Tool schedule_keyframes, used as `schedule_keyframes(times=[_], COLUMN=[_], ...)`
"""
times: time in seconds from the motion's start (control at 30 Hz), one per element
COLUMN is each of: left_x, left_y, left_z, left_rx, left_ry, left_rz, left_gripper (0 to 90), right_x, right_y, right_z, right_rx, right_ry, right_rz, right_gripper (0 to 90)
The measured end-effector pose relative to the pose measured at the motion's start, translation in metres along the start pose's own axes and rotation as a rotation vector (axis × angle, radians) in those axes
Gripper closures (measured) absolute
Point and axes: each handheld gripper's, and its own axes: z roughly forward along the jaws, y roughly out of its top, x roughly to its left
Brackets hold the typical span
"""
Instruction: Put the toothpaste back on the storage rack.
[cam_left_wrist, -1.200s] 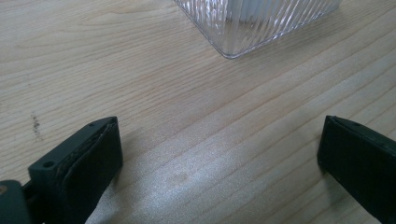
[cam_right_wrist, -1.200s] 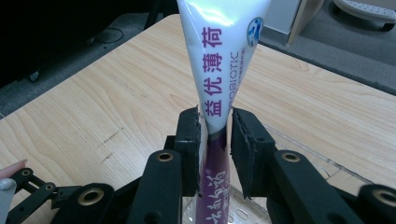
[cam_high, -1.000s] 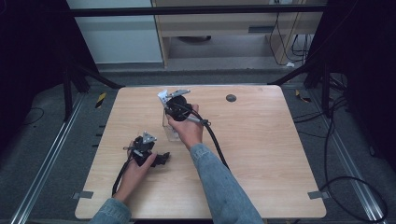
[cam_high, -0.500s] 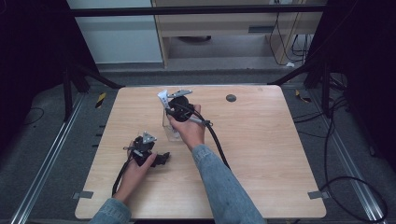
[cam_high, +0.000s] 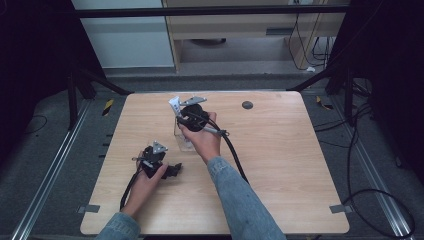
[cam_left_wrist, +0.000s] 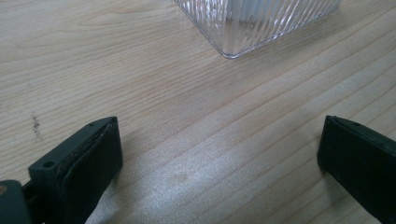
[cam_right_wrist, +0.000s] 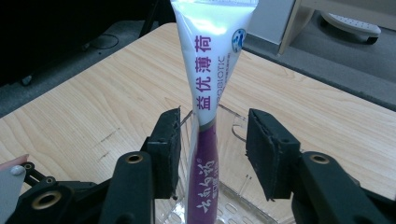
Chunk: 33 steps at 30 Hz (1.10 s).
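Note:
A white and purple toothpaste tube (cam_right_wrist: 212, 56) stands upright in a clear ribbed container (cam_right_wrist: 236, 125). My right gripper (cam_right_wrist: 212, 127) is open, one jaw on each side of the tube's lower part; the left jaw is close to the tube and the right jaw stands apart from it. In the high view the right gripper (cam_high: 192, 114) hovers over the container (cam_high: 184, 139) at the table's middle, with the tube's (cam_high: 174, 105) top beside it. My left gripper (cam_left_wrist: 219, 154) rests open on the wood, nothing between its jaws, with a corner of the container (cam_left_wrist: 261, 23) just ahead.
The wooden table (cam_high: 280, 165) has a small dark round disc (cam_high: 247, 105) near its far edge. The left gripper (cam_high: 167, 170) lies at the front left with its cable trailing toward the person. The right gripper's cable (cam_high: 235, 155) runs across the table beside the right forearm.
The right hand and its gripper have shifted slightly toward the person, over the container. The left gripper has stayed put.

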Motion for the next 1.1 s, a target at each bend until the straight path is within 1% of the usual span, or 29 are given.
schedule_keyframes(times=[0.1,0.23,0.4,0.57,0.7,0.8,1.03,1.1], left_x=[0.000,0.000,0.000,0.000,0.000,0.000,0.000,0.000], left_y=[0.000,0.000,0.000,0.000,0.000,0.000,0.000,0.000], left_z=[0.000,0.000,0.000,0.000,0.000,0.000,0.000,0.000], left_rx=[0.000,0.000,0.000,0.000,0.000,0.000,-0.001,-0.001], left_ry=[0.000,0.000,0.000,0.000,0.000,0.000,0.000,0.000], left_rz=[0.000,0.000,0.000,0.000,0.000,0.000,-0.001,-0.001], left_gripper=[0.0,0.0,0.0,0.0,0.0,0.0,0.0,0.0], right_x=[-0.001,-0.002,-0.003,-0.005,-0.006,-0.007,-0.013,-0.017], right_y=[0.000,0.000,0.000,0.000,0.000,0.000,-0.001,0.000], right_z=[-0.002,-0.003,-0.006,-0.008,-0.011,-0.013,-0.022,-0.025], right_rx=[-0.004,-0.005,-0.018,-0.015,-0.030,-0.032,-0.031,-0.029], right_ry=[-0.006,-0.008,-0.009,-0.001,0.005,0.008,0.018,0.024], right_rz=[-0.009,-0.009,-0.008,-0.004,-0.007,-0.020,-0.019,-0.010], right_gripper=[52.2,44.9,38.3,28.6,26.3,23.6,18.1,14.4])
